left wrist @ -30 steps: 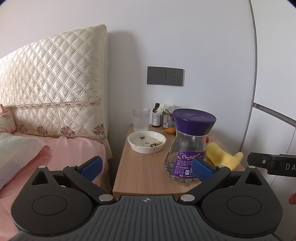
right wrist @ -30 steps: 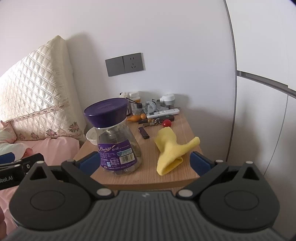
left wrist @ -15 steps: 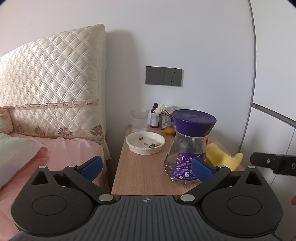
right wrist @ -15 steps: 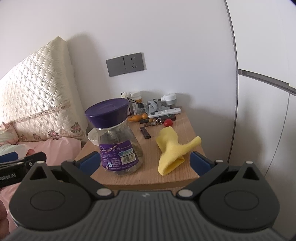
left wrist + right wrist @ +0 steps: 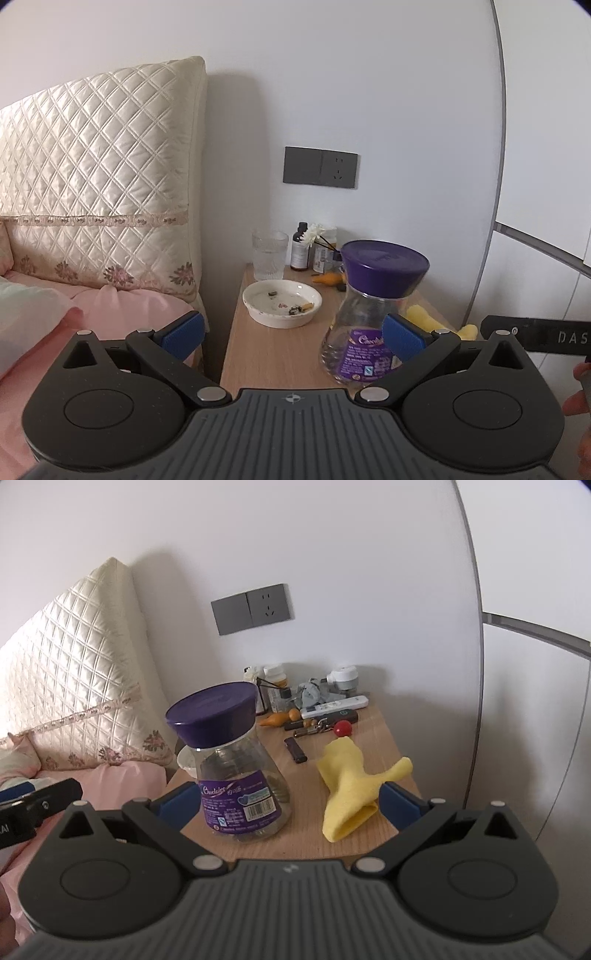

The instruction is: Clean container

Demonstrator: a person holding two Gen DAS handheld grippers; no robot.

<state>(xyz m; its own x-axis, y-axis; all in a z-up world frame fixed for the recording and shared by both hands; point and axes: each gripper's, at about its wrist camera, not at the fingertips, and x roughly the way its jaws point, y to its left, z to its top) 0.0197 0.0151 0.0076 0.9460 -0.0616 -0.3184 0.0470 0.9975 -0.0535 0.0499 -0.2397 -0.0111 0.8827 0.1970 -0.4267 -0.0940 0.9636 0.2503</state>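
Approaching | both grippers' fingers apart, empty | jar (image 5: 236, 771) lidded, untouched, 11 o'clock of right gripper (image 5: 288, 803) | cloth (image 5: 351, 794) unused | cleaning not begun

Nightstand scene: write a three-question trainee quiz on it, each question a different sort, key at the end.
1. True or false: the purple lid is on the jar.
2. Multiple choice: the yellow cloth lies (A) inside the white dish, (B) on the nightstand beside the jar, (C) over the drinking glass.
3. Fill in: the left gripper and the right gripper are both ____, holding nothing.

Key: 1 true; 2 B; 3 open.
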